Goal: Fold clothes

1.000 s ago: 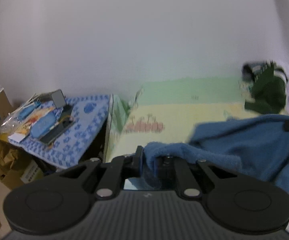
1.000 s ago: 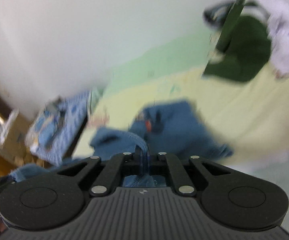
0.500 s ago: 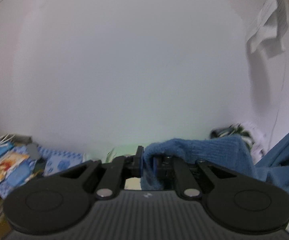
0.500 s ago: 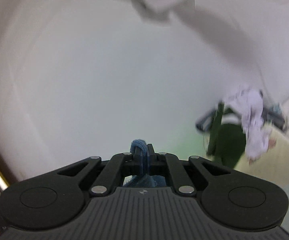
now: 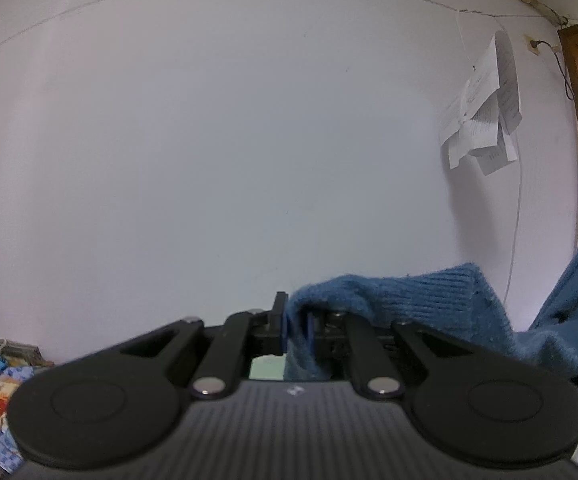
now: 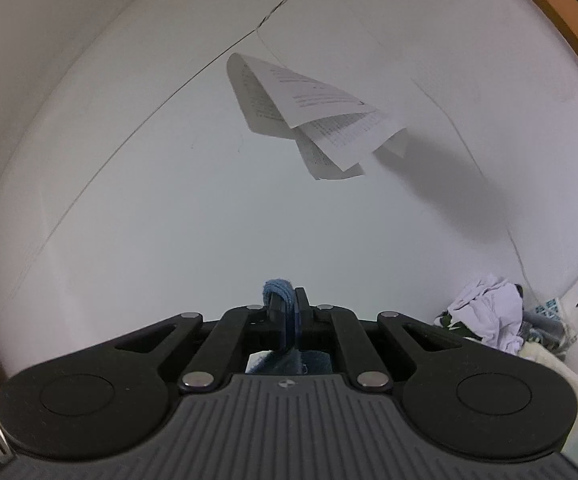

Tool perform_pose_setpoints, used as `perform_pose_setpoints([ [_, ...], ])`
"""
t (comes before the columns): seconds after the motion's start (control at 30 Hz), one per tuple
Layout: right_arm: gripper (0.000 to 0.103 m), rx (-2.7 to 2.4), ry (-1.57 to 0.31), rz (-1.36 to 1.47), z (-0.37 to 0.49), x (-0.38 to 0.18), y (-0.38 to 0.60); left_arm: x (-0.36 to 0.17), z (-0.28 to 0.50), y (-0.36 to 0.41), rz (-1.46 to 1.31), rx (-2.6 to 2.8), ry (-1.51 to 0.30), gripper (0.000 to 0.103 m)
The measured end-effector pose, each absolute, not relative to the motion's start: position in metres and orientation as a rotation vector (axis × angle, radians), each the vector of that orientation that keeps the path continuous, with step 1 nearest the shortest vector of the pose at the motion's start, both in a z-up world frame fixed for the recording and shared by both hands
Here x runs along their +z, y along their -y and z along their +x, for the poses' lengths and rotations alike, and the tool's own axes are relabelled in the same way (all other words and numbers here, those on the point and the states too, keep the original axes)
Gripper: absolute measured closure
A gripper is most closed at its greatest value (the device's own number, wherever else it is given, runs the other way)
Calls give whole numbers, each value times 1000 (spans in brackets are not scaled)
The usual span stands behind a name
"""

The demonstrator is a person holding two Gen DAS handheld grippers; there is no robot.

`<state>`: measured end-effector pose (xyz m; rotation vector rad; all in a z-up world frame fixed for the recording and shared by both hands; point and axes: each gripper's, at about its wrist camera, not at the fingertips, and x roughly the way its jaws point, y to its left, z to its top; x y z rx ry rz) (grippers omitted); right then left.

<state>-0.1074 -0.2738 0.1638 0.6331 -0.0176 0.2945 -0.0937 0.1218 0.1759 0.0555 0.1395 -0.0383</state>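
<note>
Compared with one second ago, both cameras are now looking at the white wall (image 5: 249, 140) instead of down on the yellow and green bed cover, and the blue sweater (image 5: 429, 300) is no longer lying spread on the bed but is hanging in the air between the two grippers. Nearest in the left wrist view, the left gripper (image 5: 295, 330) is clenching a fold of the sweater between its nearly closed jaws; the knitted cloth is running from the jaws to the right, over the right finger, and then rising along the right edge of the picture. In the right wrist view, the right gripper (image 6: 287, 320) is pinching another fold of the same sweater (image 6: 279, 290), its jaws are pressed tightly together and a small blue loop is sticking up above the fingertips. Farther away, at the lower right, a pile of clothes (image 6: 489, 320) is lying near the wall. On the far wall, some printed papers (image 6: 321, 120) are hanging from a thin wire.
</note>
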Motion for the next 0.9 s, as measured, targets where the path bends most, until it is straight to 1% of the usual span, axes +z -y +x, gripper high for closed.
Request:
perform_pose_setpoints([
  [0.1, 99, 304, 4, 629, -107, 162, 279, 170, -77, -117, 61, -22, -169, 91],
  [0.2, 99, 352, -54, 549, -110, 162, 278, 161, -57, -111, 74, -3, -198, 91],
  [0.23, 99, 367, -74, 522, -111, 162, 277, 156, -51, -108, 84, -2, -204, 89],
  [0.3, 99, 406, -130, 462, -113, 158, 274, 140, -41, -105, 81, -4, -226, 86],
  [0.37, 99, 450, -217, 385, -113, 146, 266, 124, -29, -102, 58, -27, -283, 86],
  [0.57, 99, 613, -509, 313, -101, 78, 228, 63, 13, -83, 67, -80, -453, 86],
  [0.7, 99, 659, -664, 151, -93, 25, 177, 28, 36, -58, 89, -123, -520, 86],
  [0.8, 99, 716, -775, 102, -84, -12, 147, 3, 43, -44, 99, -147, -575, 85],
  [0.87, 98, 757, -830, 71, -78, -34, 129, -14, 45, -36, 124, -155, -599, 83],
  [0.9, 98, 760, -848, 45, -75, -41, 124, -22, 47, -33, 138, -157, -612, 79],
])
